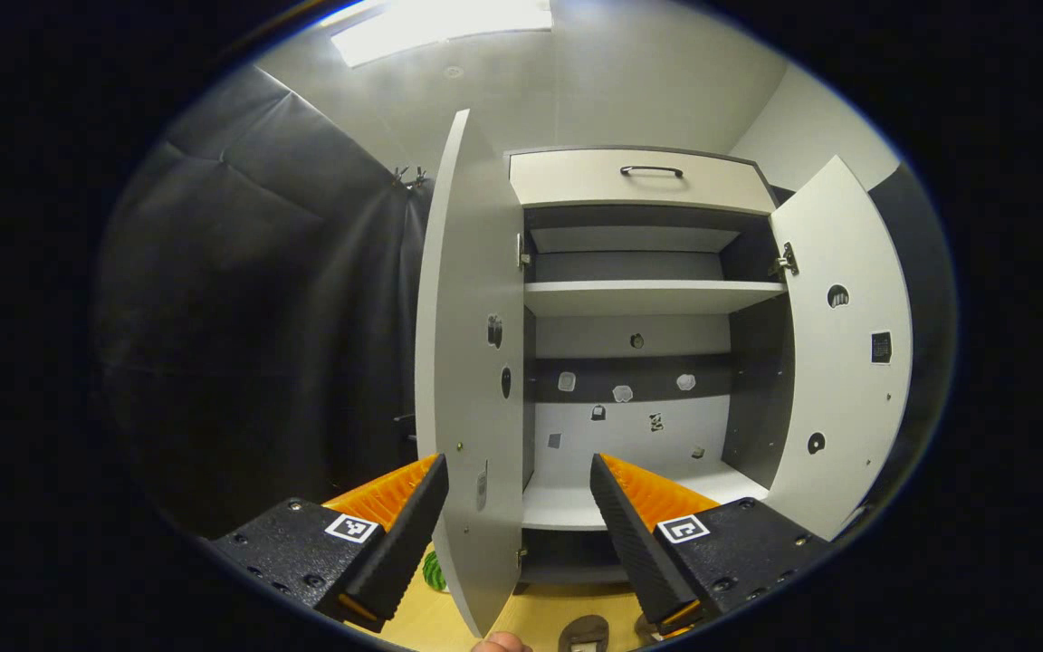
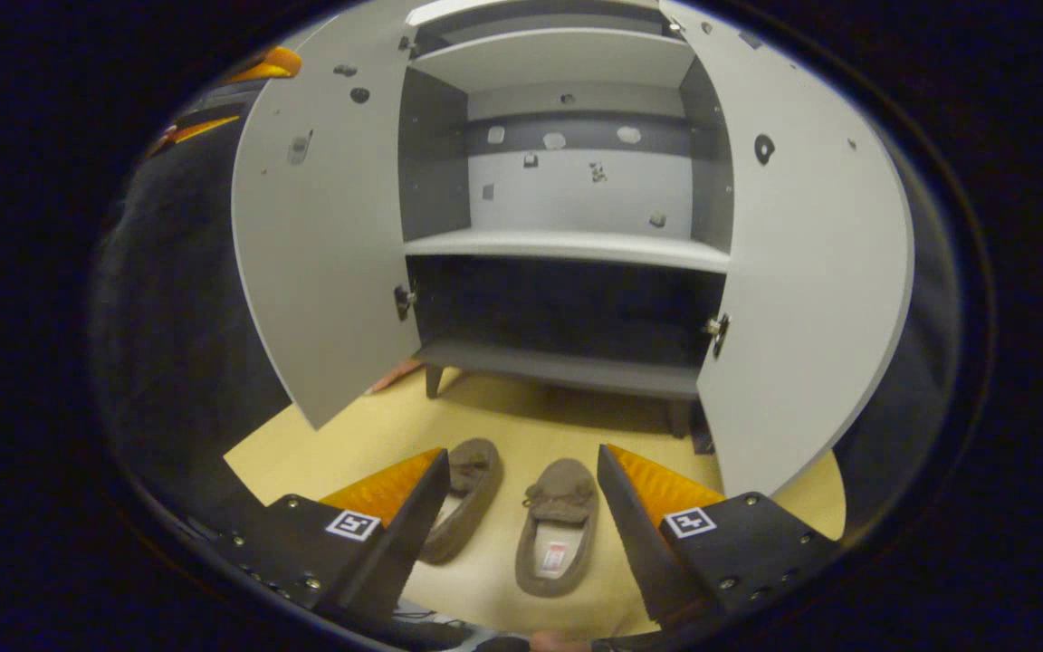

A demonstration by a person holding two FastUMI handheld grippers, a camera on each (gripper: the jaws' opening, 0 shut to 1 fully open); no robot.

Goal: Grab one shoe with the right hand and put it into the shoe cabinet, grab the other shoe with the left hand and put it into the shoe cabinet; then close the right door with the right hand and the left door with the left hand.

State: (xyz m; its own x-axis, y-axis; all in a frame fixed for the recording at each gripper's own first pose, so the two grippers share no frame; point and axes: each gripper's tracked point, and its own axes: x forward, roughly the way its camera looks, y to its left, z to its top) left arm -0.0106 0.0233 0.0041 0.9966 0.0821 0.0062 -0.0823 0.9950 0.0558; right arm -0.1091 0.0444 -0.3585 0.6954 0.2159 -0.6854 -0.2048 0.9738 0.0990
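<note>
Left shoe (image 2: 465, 498) partly hidden behind gripper finger (image 2: 395, 534); perhaps 1 shoe (image 1: 583, 632) edge-cropped

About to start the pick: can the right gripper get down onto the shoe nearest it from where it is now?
Probably yes. The right gripper is open above the right-hand shoe, which lies on bare floor apart from the other shoe, with nothing between.

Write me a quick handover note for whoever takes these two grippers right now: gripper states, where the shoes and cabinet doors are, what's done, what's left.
Left gripper: open, empty, held high facing the shoe cabinet.
Right gripper: open, empty, above the two shoes.
Left shoe and right shoe: side by side on the floor before the cabinet.
Left door and right door: both open.
Done: nothing yet.
Left: both shoes in, then close both doors.
</note>
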